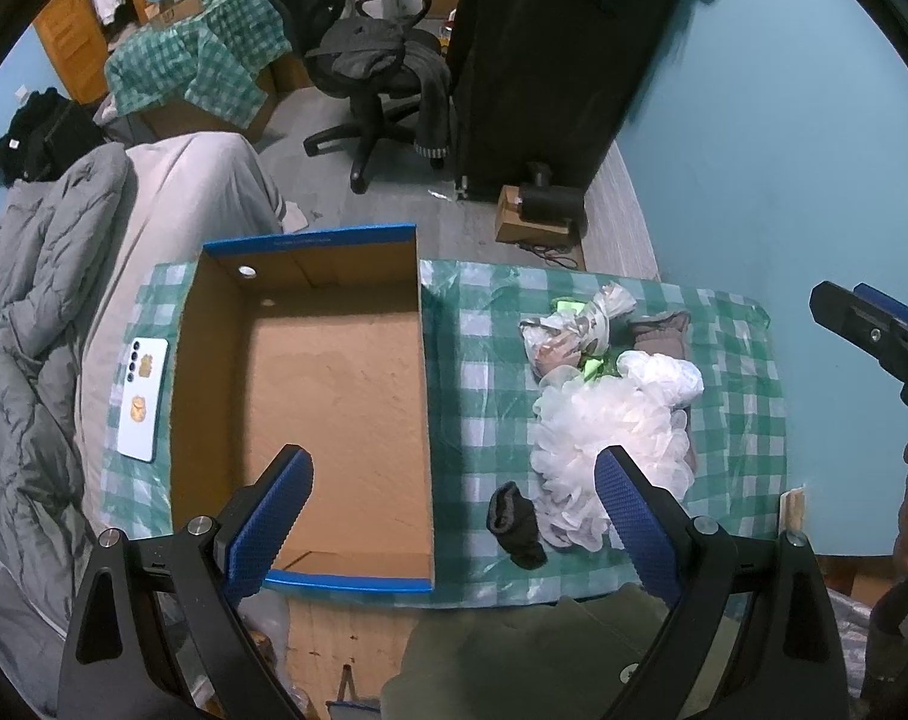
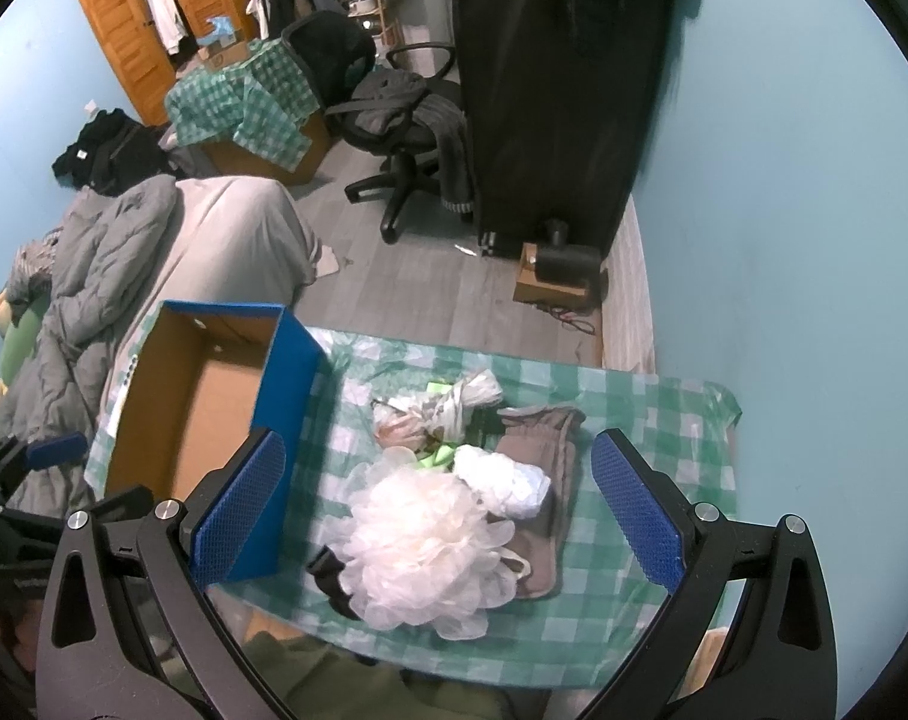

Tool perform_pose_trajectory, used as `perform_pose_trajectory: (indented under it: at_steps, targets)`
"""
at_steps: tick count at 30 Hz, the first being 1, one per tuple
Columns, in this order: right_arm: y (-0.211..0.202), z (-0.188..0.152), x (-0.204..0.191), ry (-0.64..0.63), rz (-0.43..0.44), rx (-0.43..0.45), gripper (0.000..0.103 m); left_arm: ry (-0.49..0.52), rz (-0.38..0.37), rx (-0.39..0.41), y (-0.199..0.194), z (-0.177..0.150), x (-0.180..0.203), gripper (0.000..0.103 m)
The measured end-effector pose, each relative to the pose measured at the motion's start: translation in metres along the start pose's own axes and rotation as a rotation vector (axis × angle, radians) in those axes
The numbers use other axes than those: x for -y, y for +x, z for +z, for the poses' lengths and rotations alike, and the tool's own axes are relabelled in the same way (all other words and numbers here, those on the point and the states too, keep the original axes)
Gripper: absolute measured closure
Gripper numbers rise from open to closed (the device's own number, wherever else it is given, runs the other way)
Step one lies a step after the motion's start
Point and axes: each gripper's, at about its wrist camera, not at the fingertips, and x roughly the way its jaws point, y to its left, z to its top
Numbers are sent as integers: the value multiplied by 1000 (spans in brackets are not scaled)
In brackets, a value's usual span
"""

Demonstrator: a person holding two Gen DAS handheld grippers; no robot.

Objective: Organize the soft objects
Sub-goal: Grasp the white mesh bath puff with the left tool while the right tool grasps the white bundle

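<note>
Soft things lay heaped right of centre in the left wrist view, on the green checked cloth [image 1: 736, 396]: a pale mesh bath pouf [image 1: 598, 438] at the front, a white crumpled bag [image 1: 664, 372] touching its upper right edge, a knotted plastic bag [image 1: 580, 324] above both, and a brown fabric piece [image 1: 661, 327] at the far right of the pile. A dark sock [image 1: 514, 525] sat just beside the pouf's lower left edge. Left of the heap stood the open cardboard box [image 1: 334, 396] with a blue rim, nothing visible inside it. A white phone [image 1: 144, 399] lay on the cloth left of the box. The left gripper [image 1: 454, 516] hung over the near edge of the box and cloth, its blue pads spread wide and holding nothing. In the right wrist view the right gripper [image 2: 439, 504] hovered above the pouf [image 2: 421, 546], likewise released, fingers well apart on either side of the pile. An office chair [image 2: 403, 120] stood at upper centre of that view.
</note>
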Motion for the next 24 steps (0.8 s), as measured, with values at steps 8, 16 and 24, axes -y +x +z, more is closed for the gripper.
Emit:
perform_pose_trajectory:
  at_steps: [8, 16, 24]
  targets:
    - [18, -8, 27, -37, 61, -33, 2, 10, -12, -66, 23, 8, 14, 7]
    - [45, -11, 50, -103, 87, -86, 2, 34, -23, -122, 55, 21, 35, 7]
    - [86, -19, 62, -163, 115, -151, 2, 62, -39, -182, 90, 22, 55, 7]
